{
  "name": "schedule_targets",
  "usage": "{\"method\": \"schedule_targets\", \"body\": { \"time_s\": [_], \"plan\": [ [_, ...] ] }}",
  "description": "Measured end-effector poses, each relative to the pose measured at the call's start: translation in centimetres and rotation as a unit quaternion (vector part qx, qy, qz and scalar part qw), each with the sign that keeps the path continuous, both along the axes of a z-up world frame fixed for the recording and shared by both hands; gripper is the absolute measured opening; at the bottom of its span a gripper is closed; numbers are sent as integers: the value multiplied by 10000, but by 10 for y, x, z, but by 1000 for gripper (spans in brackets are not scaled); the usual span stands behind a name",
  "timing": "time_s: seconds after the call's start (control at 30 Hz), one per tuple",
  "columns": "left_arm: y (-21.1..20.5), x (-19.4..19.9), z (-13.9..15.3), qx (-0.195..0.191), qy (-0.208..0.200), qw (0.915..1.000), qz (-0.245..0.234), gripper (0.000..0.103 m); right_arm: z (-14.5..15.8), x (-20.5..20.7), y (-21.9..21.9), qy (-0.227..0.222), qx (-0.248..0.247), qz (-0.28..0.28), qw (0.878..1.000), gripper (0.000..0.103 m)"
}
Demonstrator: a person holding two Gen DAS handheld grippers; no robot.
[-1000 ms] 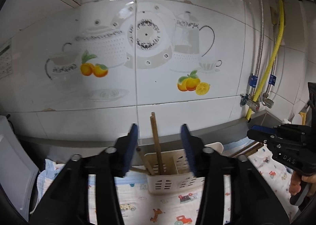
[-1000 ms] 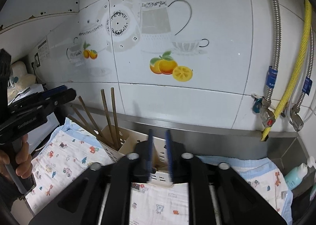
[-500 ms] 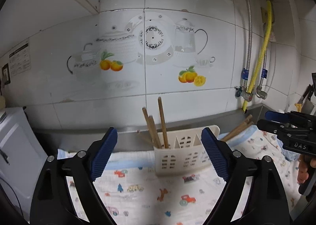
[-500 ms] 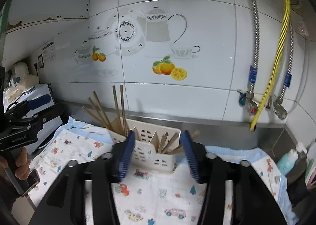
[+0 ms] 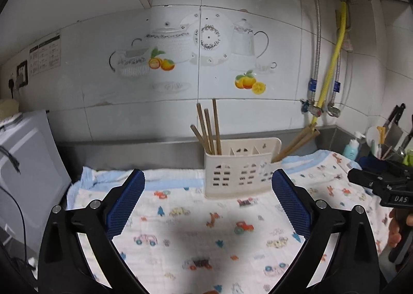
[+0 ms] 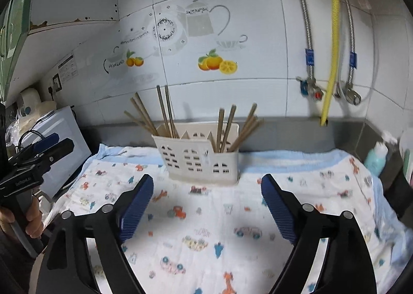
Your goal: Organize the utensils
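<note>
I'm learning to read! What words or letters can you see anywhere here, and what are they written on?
"DAS": white letters on the black body of the right gripper, seen in the left wrist view.
White lettering on the left gripper body, seen in the right wrist view: too blurred to read.
Wall notice with printed columns: too small to read.
Nothing readable on the chopstick holder or the cartoon cloth.

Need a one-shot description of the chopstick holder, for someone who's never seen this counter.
Find the tiled wall with the printed teapots and oranges; below it a cartoon-print cloth covers the counter. Near the cloth's back edge stands the chopstick holder: a cream plastic caddy with arched window-like cutouts and brown chopsticks sticking out at both ends. Nothing else stands on the cloth.
</note>
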State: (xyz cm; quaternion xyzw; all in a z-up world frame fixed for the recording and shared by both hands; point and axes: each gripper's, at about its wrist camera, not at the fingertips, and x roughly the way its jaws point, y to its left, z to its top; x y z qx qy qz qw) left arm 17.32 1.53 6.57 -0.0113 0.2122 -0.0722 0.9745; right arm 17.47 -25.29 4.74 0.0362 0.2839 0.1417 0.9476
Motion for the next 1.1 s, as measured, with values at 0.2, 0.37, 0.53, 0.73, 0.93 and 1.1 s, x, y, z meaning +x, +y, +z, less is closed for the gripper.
{"method": "schedule_targets", "body": {
  "time_s": [0.2, 0.37, 0.53, 0.73, 0.93, 1.1],
  "plan": [
    [7, -24, -11, 156, 45, 9998, 152, 98, -12, -25, 3, 55, -164, -21, 9998, 89],
    [11, -42, -21, 229, 155, 9993, 252, 98, -18, -45, 9, 30, -387, -126, 9992, 90],
    [12, -60, -35, 184, 349, 9991, 169, 98, -27, -64, 13, 108, -412, -152, 9990, 90],
    [11, -75, -48, 181, 500, 9985, 124, 98, -35, -81, 20, 133, -658, -165, 9976, 90],
    [13, -87, -54, 116, 519, 9985, 108, 98, -36, -93, 18, 107, -602, -264, 9978, 91],
    [15, -93, -56, 118, 543, 9984, 131, 98, -37, -99, 19, 119, -650, -325, 9973, 91]
  ]
}}
